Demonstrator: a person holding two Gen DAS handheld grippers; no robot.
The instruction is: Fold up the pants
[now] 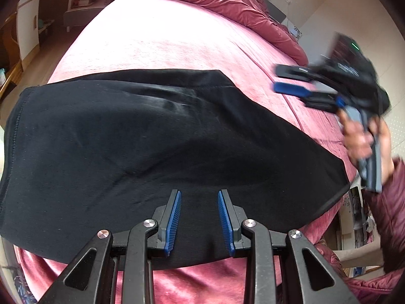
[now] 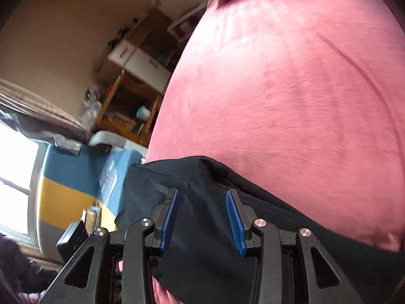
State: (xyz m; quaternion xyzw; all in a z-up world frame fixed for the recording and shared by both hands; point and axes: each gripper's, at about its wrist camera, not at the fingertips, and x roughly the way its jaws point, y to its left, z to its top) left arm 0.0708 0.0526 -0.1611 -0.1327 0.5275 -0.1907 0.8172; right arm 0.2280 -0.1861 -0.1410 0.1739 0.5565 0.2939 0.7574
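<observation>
The black pants (image 1: 141, 147) lie folded flat across the pink bed (image 1: 162, 40). My left gripper (image 1: 199, 195) is open and empty, its blue pads just above the near edge of the pants. My right gripper (image 1: 276, 79) shows in the left wrist view, held in a hand above the bed to the right of the pants, jaws apart and empty. In the right wrist view my right gripper (image 2: 202, 193) is open over the black pants (image 2: 207, 228), whose end lies at the bed's edge.
A bunched pink quilt (image 1: 227, 2) lies at the far end of the bed. Shelves and cabinets (image 2: 136, 76) stand beside the bed. A blue and yellow box (image 2: 76, 185) sits on the floor by a window.
</observation>
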